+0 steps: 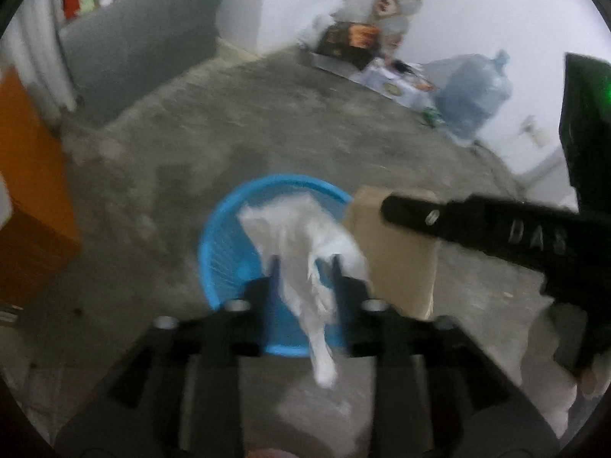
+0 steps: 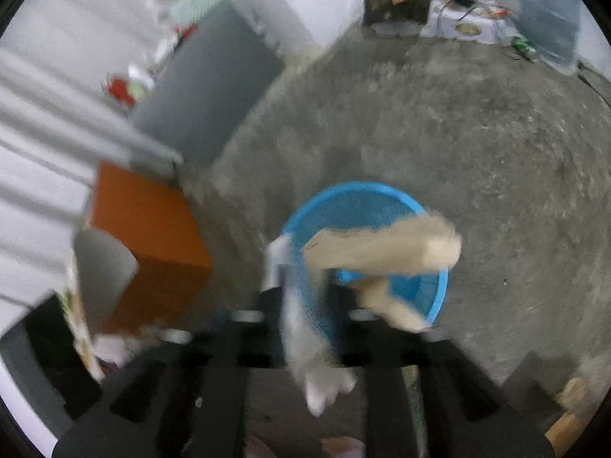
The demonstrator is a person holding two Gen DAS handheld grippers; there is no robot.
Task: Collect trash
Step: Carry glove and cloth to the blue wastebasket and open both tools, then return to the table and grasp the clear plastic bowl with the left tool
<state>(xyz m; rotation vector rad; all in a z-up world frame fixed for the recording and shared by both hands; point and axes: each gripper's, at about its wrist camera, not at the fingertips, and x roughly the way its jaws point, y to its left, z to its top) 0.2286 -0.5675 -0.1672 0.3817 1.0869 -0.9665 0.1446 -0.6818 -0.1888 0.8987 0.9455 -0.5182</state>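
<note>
White crumpled paper [image 1: 301, 240] hangs between the parted jaws of the left hand-held gripper [image 1: 303, 267], over the blue basket [image 1: 217, 244] on the concrete floor [image 1: 229, 122]. Right hand-held gripper [image 2: 305, 286] also spread; brown cardboard piece [image 2: 382, 248] above the basket, apparently loose (blurred).

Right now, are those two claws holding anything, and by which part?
Nothing looks gripped. The left gripper stands open with white paper loose between its fingers; the right gripper is open too, brown cardboard loose above the blue basket. Blur leaves doubt.
</note>
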